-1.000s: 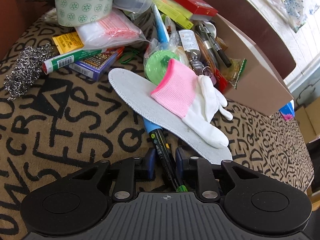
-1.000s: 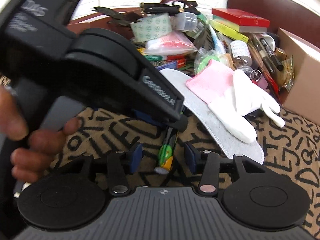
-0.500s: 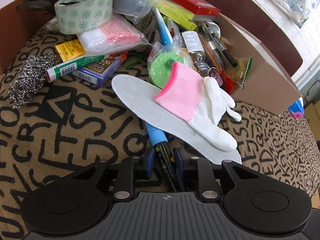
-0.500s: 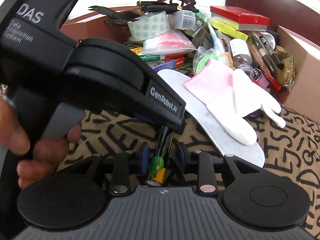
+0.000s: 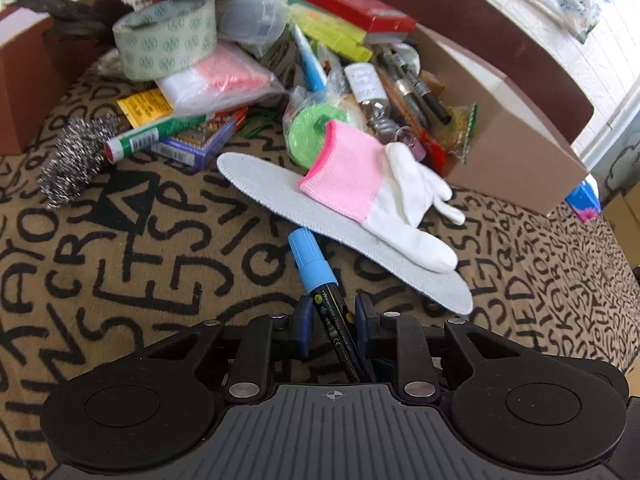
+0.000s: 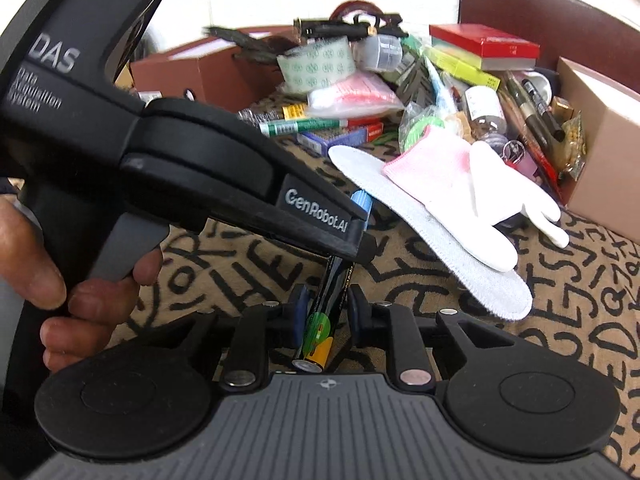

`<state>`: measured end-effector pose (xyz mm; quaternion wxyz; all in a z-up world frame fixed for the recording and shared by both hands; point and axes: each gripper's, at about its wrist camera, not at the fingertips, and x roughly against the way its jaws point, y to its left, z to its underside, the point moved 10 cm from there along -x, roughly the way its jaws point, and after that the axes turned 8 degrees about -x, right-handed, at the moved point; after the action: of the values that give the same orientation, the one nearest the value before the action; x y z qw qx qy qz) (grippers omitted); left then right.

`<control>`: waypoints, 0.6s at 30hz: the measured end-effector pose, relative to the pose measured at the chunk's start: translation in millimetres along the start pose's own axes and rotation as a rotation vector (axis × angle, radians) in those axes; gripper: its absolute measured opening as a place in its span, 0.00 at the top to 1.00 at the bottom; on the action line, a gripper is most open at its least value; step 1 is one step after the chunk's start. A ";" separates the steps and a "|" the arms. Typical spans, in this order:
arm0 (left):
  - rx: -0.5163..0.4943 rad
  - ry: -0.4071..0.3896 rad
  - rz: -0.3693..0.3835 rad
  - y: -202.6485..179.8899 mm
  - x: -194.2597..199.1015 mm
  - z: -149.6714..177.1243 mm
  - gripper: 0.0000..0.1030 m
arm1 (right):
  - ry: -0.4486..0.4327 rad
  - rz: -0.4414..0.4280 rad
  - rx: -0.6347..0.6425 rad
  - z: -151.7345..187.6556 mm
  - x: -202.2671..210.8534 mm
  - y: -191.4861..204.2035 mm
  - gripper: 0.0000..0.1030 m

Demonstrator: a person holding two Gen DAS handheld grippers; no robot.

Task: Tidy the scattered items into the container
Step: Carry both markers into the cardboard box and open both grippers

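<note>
A black marker with a blue cap point(image 5: 316, 268) lies between both grippers. My left gripper point(image 5: 331, 320) has its jaws around the marker's barrel, slightly apart from it. My right gripper point(image 6: 325, 310) is shut on the marker's rear end point(image 6: 320, 328). The left gripper's body point(image 6: 200, 168) fills the left of the right wrist view. A white insole point(image 5: 320, 208) with a pink and white glove point(image 5: 380, 188) on it lies just beyond. A brown cardboard box point(image 5: 516, 160) stands at the right.
A pile of clutter lies ahead on the letter-print cloth point(image 5: 120, 240): tape roll point(image 5: 168, 44), green marker point(image 5: 156, 136), steel scourer point(image 5: 76, 160), card box point(image 5: 196, 144), green disc point(image 5: 316, 132), red box point(image 5: 352, 8), pens, bags. Another brown box point(image 5: 24, 80) stands at the left.
The right gripper moved in and closed on the marker's rear end. The left gripper's jaws opened a little, and the marker's blue cap slid out from under the insole.
</note>
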<state>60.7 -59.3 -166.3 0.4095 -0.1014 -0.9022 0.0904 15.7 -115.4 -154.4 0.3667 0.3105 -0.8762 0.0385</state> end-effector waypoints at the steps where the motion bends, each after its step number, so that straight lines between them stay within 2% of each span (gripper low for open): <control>1: -0.006 -0.016 -0.004 -2.3 5.5 -2.4 0.81 | -0.011 -0.006 -0.002 -2.5 4.3 0.8 0.77; 8: -0.068 -0.130 -0.028 -18.9 34.8 -31.0 0.81 | -0.117 -0.013 0.014 -26.9 30.0 0.0 0.77; 14: -0.100 -0.195 0.017 -42.7 37.2 -71.3 0.81 | -0.208 0.032 0.025 -58.1 43.7 -22.3 0.77; 18: -0.131 -0.239 0.086 -67.9 36.0 -107.2 0.81 | -0.270 0.100 0.037 -80.8 55.4 -46.5 0.77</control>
<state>111.2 -106.7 -54.1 0.2875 -0.1549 -0.9433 0.0601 62.5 -157.6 -66.2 0.2373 0.2758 -0.9310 0.0307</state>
